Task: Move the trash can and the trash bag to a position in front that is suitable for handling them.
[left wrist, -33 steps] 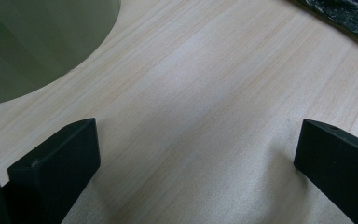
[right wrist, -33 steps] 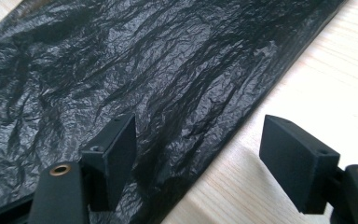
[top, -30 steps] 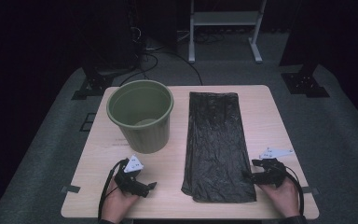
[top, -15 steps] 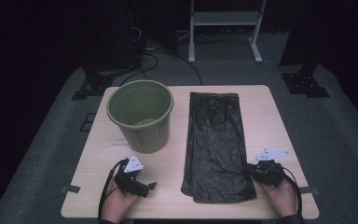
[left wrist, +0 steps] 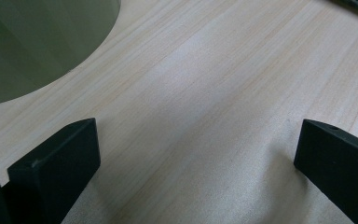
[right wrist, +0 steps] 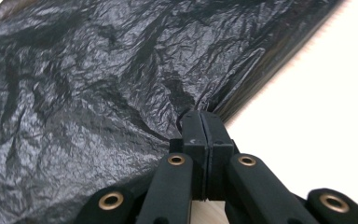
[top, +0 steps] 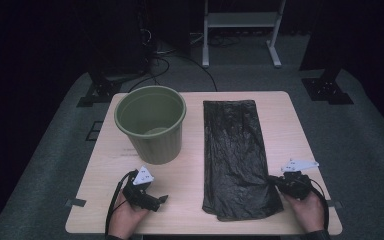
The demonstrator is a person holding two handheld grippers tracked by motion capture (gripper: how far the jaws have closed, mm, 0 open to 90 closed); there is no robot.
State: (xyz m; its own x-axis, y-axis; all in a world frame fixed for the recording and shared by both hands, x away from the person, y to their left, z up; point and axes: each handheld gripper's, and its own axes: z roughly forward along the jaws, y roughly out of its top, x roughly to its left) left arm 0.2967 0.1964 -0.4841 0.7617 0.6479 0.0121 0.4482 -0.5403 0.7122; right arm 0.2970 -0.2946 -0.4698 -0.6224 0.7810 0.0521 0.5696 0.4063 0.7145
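Observation:
A black plastic bag (top: 235, 150) lies flat and crinkled on the right half of the wooden table (top: 285, 110). My right gripper (top: 272, 181) is at the bag's near right edge. Its jaws have just been closing and now pinch a fold of that edge. In the right gripper view the gripper (right wrist: 200, 116) has its jaws pressed together, with the bag (right wrist: 98, 79) puckered around their tips. My left gripper (top: 161, 201) rests near the table's front left. Its jaws stand wide open over bare wood in the left gripper view (left wrist: 196, 140).
An olive green bin (top: 151, 122) stands upright and open-topped at the table's back left, and its wall (left wrist: 32, 42) is just ahead of the left gripper. Bare wood separates the bin and the bag. Dark floor, cables and stands surround the table.
The right gripper has edged left onto the bag's right edge and shut on it, puckering the plastic. The left gripper has not moved.

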